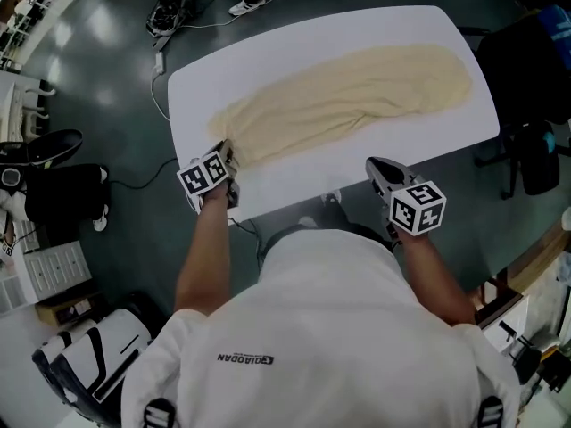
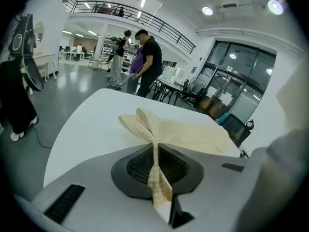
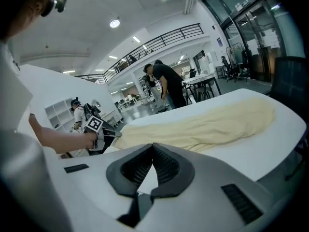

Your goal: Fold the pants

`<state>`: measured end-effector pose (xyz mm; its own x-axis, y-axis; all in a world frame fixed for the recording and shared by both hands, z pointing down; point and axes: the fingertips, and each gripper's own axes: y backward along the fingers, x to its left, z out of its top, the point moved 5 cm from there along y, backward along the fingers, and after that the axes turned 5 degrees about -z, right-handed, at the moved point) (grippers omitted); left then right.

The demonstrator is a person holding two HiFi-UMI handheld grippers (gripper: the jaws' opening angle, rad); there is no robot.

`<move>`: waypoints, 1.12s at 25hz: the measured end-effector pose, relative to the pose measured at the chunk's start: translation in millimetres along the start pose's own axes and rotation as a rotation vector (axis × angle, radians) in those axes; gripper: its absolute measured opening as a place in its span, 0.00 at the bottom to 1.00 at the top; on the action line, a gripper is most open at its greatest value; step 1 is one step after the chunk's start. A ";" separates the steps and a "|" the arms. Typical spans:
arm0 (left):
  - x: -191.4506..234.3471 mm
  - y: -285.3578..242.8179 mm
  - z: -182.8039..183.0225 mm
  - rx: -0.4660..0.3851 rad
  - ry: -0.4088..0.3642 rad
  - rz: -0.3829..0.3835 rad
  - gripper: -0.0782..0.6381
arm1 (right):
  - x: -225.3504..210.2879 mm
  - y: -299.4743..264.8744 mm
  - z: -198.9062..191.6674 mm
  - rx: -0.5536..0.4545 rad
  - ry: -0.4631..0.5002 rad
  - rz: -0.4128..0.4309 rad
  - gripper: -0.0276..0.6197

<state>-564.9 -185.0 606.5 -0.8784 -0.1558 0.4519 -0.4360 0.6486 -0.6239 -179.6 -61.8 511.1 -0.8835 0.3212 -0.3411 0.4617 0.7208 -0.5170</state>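
Observation:
Cream pants (image 1: 357,96) lie stretched out along the white table (image 1: 294,181), one end at the left near edge. My left gripper (image 1: 225,155) is shut on that end. In the left gripper view a pinched fold of the cream fabric (image 2: 155,151) stands between the pads, and the rest of the pants (image 2: 193,134) trails away over the table. My right gripper (image 1: 376,165) hovers at the table's front edge, right of the middle, apart from the pants (image 3: 207,124). Its jaws meet at the tips (image 3: 153,146) with nothing between them. The left gripper (image 3: 104,137) also shows far left in the right gripper view.
A dark chair (image 1: 531,69) stands at the table's right end. Black bags and shoes (image 1: 53,190) and cables (image 1: 161,69) lie on the floor at the left. Two people (image 2: 145,62) stand beyond the table's far end.

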 end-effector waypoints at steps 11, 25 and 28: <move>-83.2 24.4 31.0 -0.071 -0.149 -0.162 0.18 | -7.6 100.7 -38.8 -0.085 -0.081 -0.175 0.07; -195.7 17.2 46.5 -0.136 -0.169 -0.133 0.18 | -104.4 201.5 -53.5 -0.181 -0.125 -0.185 0.07; -228.2 7.1 38.2 -0.138 -0.179 -0.108 0.18 | -140.8 222.8 -56.9 -0.183 -0.132 -0.175 0.07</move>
<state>-375.1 -173.2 474.6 -0.8540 -0.3518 0.3833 -0.5095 0.7146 -0.4793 43.1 88.5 488.7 -0.9250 0.1075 -0.3645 0.2698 0.8613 -0.4306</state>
